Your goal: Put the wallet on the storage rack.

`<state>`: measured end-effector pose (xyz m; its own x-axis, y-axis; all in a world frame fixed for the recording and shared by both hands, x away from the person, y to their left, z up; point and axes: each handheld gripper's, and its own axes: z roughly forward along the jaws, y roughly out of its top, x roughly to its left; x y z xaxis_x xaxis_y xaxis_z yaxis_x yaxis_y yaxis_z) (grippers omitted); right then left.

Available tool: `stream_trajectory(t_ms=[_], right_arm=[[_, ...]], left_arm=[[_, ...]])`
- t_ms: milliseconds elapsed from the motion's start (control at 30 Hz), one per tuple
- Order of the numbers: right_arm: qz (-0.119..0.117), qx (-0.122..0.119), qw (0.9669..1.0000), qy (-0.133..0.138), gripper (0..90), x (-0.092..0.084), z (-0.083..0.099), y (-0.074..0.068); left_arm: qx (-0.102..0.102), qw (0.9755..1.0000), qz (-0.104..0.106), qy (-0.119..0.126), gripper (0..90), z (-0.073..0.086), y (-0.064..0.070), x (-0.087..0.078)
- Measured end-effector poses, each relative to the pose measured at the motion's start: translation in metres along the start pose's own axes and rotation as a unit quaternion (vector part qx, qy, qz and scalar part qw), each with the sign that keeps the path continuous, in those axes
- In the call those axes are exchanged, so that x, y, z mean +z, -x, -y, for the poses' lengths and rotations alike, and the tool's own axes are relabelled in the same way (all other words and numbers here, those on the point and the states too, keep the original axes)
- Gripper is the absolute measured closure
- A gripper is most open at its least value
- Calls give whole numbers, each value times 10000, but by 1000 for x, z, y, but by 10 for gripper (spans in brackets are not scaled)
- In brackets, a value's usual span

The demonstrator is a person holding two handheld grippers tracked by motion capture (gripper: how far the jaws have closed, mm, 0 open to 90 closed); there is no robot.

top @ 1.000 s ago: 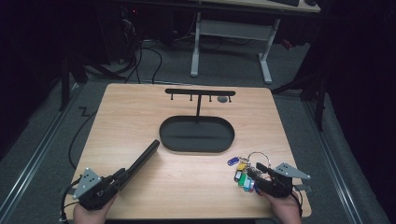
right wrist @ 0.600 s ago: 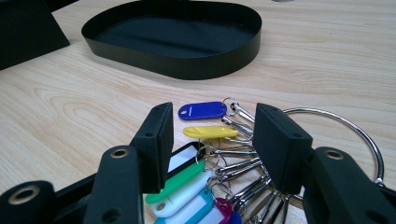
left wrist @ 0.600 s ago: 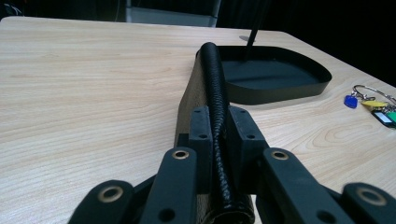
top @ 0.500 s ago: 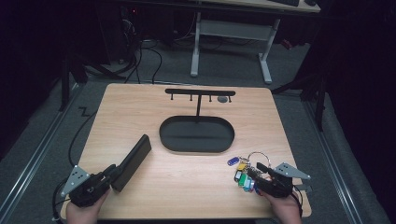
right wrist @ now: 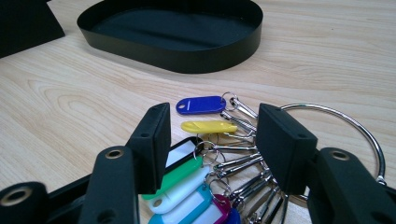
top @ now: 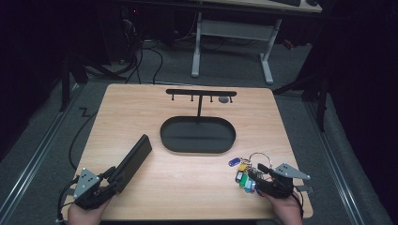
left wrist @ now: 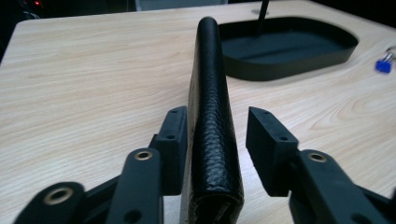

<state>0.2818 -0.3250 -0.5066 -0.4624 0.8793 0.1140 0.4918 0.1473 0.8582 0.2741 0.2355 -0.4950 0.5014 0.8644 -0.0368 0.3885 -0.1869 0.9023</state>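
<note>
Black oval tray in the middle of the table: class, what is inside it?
The black oval tray holds nothing loose; a thin post rises from its far side, bearing a hook bar. Its near wall hides a strip of the floor.

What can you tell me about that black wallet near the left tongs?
The wallet is black, with a pebbled, leather-like skin and a rounded spine. It is long, slim and closed, standing on its thin edge on the wooden table, reaching from the left tongs toward the oval black tray without touching it. The tongs' jaws have just been opening: the wallet sits between them with a clear gap on one side, the other jaw close against it, so it looks released.
</note>
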Motion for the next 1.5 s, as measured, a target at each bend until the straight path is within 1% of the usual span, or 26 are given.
stream_trajectory(t_ms=[33, 100, 167, 233, 333, 367, 433, 500, 600, 667, 733, 767, 800, 867, 900, 933, 967, 1033, 1067, 1100, 1133, 1233, 1333, 1367, 1400, 1500], right_arm=[[0, 0, 10000, 0, 454, 0, 0, 0], [-1, -24, 10000, 1, 445, 0, 0, 1], [4, -27, 10000, 0, 443, -1, -1, 0], [1, -36, 10000, -5, 440, 0, -1, 0], [15, -25, 10000, -42, 438, 0, 0, 0], [9, -25, 10000, -50, 438, 0, 0, 0], [12, -27, 10000, -53, 438, 0, 0, 0], [24, -10, 10000, -54, 438, 0, 0, 0], [28, -36, 10000, -55, 438, -1, 0, 0], [35, -31, 10000, -61, 438, 0, 0, 0], [22, -22, 10000, -62, 438, 0, 0, 1], [-5, 18, 10000, -85, 438, 2, 0, 2], [-22, 26, 9999, -103, 438, 3, 0, 2], [-42, 43, 9999, -110, 438, 4, 0, 3], [-103, 34, 9999, -126, 438, 6, 0, 3], [-137, 4, 9998, -135, 436, 6, 0, 2], [-175, -9, 9998, -139, 436, 6, 0, 1], [-232, -56, 9996, -122, 434, 5, -1, -1], [-232, -56, 9996, -122, 434, 5, -1, -1], [-283, -116, 9995, -107, 434, 5, -1, -3], [-283, -116, 9995, -107, 434, 5, -1, -3], [-313, -159, 9994, -80, 434, 4, -2, -4], [-332, -130, 9993, -49, 433, 4, -3, -4], [-338, -116, 9994, -44, 433, 4, -4, -4], [-338, -116, 9994, -44, 433, 4, -4, -4], [-336, -121, 9994, -44, 434, 4, -4, -3]], left_arm=[[0, 10000, 0, 0, 558, 0, 0, 0], [94, 9999, -74, -64, 551, 0, 2, 1], [258, 9994, -199, -134, 528, 0, 6, 1], [339, 9989, -262, -187, 517, -1, 7, 2], [403, 9985, -276, -235, 516, -1, 8, 3], [555, 9973, -346, -332, 515, -2, 10, 3], [613, 9967, -370, -391, 505, -3, 11, 4], [747, 9955, -406, -421, 512, -4, 14, 4], [770, 9950, -424, -473, 508, -5, 15, 5], [764, 9951, -348, -517, 507, -7, 15, 5], [759, 9951, -346, -535, 512, -9, 15, 5], [673, 9954, -334, -602, 501, -12, 13, 6], [656, 9950, -347, -666, 490, -15, 13, 7], [654, 9945, -365, -729, 486, -16, 13, 8], [664, 9933, -376, -869, 482, -20, 12, 9], [664, 9933, -376, -869, 470, -20, 12, 9], [779, 9908, -395, -1034, 459, -24, 12, 10], [919, 9875, -466, -1194, 441, -27, 13, 12], [919, 9875, -466, -1194, 443, -27, 13, 12], [1028, 9847, -479, -1320, 443, -31, 15, 13], [1028, 9847, -479, -1320, 442, -31, 15, 13], [1221, 9805, -514, -1450, 440, -37, 16, 14], [1435, 9754, -539, -1581, 450, -43, 17, 15], [1431, 9737, -487, -1703, 454, -48, 15, 16], [1431, 9737, -487, -1703, 450, -48, 15, 16], [1438, 9709, -355, -1882, 450, -57, 13, 19]])
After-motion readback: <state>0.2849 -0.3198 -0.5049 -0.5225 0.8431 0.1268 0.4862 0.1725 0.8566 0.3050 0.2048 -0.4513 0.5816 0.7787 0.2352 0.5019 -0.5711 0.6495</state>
